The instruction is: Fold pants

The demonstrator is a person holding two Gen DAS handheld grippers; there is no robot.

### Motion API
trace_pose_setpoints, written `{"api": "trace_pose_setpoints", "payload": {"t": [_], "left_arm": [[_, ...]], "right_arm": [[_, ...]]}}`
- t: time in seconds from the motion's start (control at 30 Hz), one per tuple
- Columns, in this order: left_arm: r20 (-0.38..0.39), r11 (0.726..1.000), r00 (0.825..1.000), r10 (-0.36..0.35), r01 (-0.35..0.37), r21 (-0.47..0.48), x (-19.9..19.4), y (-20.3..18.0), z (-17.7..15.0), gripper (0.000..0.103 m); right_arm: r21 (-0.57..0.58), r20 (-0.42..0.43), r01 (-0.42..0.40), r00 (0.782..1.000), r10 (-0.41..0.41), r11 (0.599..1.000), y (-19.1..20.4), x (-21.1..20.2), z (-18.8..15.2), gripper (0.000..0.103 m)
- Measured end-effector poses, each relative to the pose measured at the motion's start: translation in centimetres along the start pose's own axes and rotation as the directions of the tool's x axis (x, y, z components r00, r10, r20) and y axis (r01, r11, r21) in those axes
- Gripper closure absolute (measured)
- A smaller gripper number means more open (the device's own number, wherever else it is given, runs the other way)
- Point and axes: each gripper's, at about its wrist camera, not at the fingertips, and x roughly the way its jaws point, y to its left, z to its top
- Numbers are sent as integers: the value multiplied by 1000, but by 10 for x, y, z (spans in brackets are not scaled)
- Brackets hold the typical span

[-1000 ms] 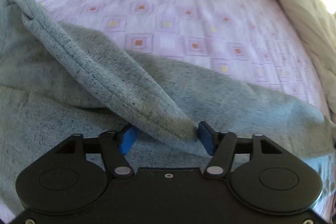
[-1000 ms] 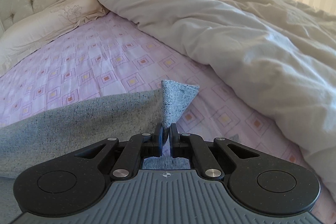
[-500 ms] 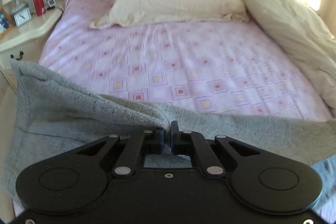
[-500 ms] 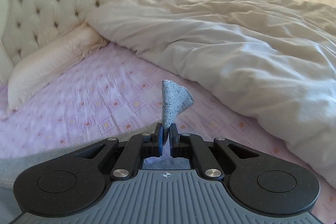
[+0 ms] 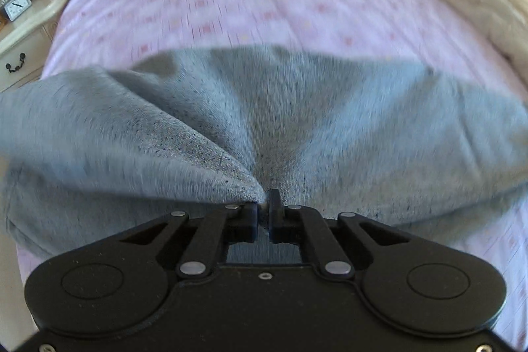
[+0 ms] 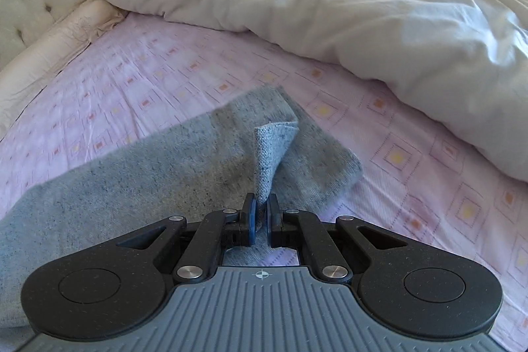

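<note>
While no readable writing is seen, the grey pants (image 5: 297,121) are spread on the pink bed sheet (image 6: 132,81), pinched by the left tool (image 5: 263,207) and the right tool (image 6: 260,203).

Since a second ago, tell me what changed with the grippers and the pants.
The left gripper, open around a fold a second ago, has shut on the pants. Both grippers have carried the gray cloth over the pink sheet. The right gripper stays clamped on its corner. The duvet is unchanged.

pants (image 5: 297,121) grey flecked | sheet (image 5: 264,5) pink w/ sq pattern | duvet (image 6: 330,5) cream
</note>
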Motion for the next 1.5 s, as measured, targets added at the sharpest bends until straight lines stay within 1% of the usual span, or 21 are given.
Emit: {"api": "trace_pose_setpoints", "payload": {"t": [0.07,0.13,0.2,0.27,0.37,0.4,0.53,0.7,0.73,0.77,0.87,0.93,1.07,1.13,1.17,1.23,1.3,1.37,1.43,1.47,1.5], "left_arm": [[2,1000,1000,-3,3,15,1,-2,-2,96],[28,999,1000,-4,3,36,-3,-5,-1,96],[45,999,999,-16,15,41,-6,-5,-1,96],[19,999,1000,-17,16,41,1,-4,0,96],[-15,999,1000,-14,14,41,12,-2,-3,96],[-16,999,1000,-12,12,48,14,-2,-3,96],[-11,998,1000,-8,9,70,15,-3,-3,96],[-7,997,1000,-12,12,70,10,-5,-6,96],[-6,997,1000,-10,10,71,10,-6,-5,96],[-4,997,1000,-8,8,73,9,-6,-6,96],[11,997,1000,-2,1,73,0,-10,-6,96],[27,998,1000,-7,5,69,-8,-11,-9,96],[10,998,1000,-28,27,62,-12,-14,-20,95],[-3,997,1000,-14,14,79,-5,-16,-26,93],[-13,997,1000,-13,14,79,-2,-15,-27,91],[-15,995,1000,-11,12,102,0,-16,-27,90],[-4,990,1000,-2,3,141,-3,-19,-27,88],[14,986,1000,2,-4,169,-9,-21,-30,88],[24,984,1000,-4,0,176,-15,-21,-34,83],[17,985,1000,-16,13,174,-18,-19,-37,77],[9,985,1000,-27,25,169,-19,-18,-38,76]], "right_arm": [[-3,25,5,1000,-5,1000,-2,-7,-1,97],[-14,55,18,998,-18,1000,-4,-13,-4,97],[-32,24,24,999,-23,999,-5,-8,-8,97],[9,-9,5,1000,-5,1000,-12,0,-12,95],[90,6,-17,1000,16,996,-20,0,-10,93],[100,16,-15,1000,13,995,-22,-1,-9,90],[109,43,-9,999,5,994,-24,-4,-4,87],[139,22,-7,1000,4,990,-27,6,-4,87],[131,31,-9,999,5,991,-26,5,-4,89],[111,46,-5,999,0,994,-24,1,-5,94],[16,86,52,995,-53,999,-14,-11,-3,95],[-19,91,93,992,-90,996,-12,-12,-3,95],[22,10,107,994,-107,994,-21,7,-9,94],[28,24,119,993,-119,993,-21,5,-9,91],[28,29,124,992,-125,992,-20,3,-8,87],[41,42,135,990,-137,990,-20,-4,-4,86],[44,72,183,980,-186,982,-18,-11,-1,85],[30,130,230,964,-232,973,-14,-20,5,85],[7,184,230,956,-227,973,-8,-28,11,85],[-13,208,228,953,-220,974,-2,-31,15,85],[-35,227,218,952,-205,975,5,-32,18,85]]}}
